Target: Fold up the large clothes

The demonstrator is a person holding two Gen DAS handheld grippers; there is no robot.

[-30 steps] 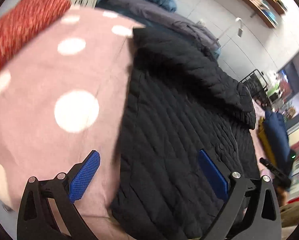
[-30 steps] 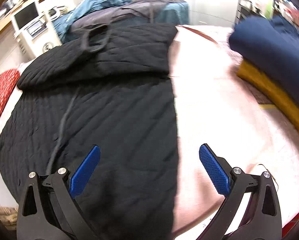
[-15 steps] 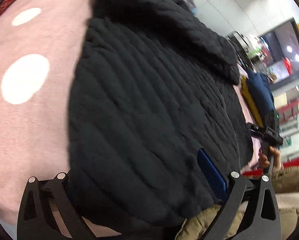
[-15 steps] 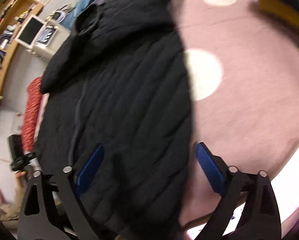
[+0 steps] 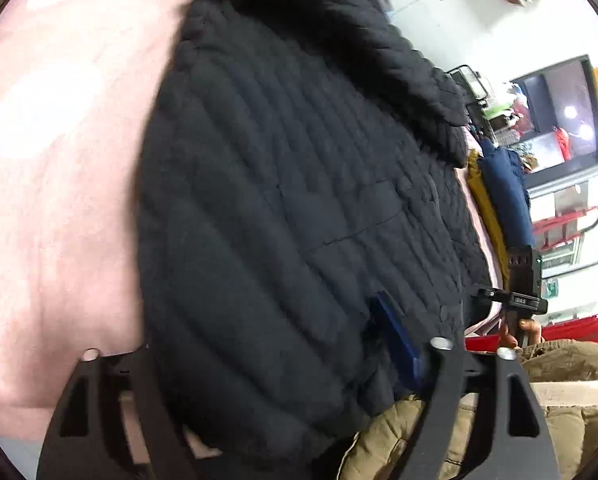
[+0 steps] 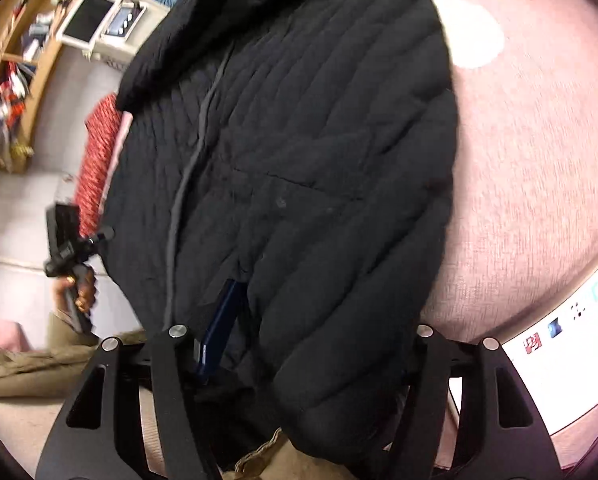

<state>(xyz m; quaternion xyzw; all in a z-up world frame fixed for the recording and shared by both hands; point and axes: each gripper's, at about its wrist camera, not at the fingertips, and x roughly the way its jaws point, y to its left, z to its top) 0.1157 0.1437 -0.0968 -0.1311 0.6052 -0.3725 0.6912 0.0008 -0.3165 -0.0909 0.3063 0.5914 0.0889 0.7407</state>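
Observation:
A black quilted jacket lies flat on a pink cloth with white dots, its folded hood or sleeves at the far end. It also fills the right wrist view. My left gripper is open at the jacket's near hem; the hem bulges between the jaws, hiding the left pad, and the right blue pad shows. My right gripper is open at the near hem too; its left blue pad shows and fabric hides the right one.
Navy and mustard folded clothes lie at the table's far right. A red knit garment lies at the far left. The person's khaki clothing is close below. A white table edge with stickers shows at right.
Both grippers have moved down and in to the jacket's near hem. The hem fabric now sits between the jaws of each and covers one pad of each.

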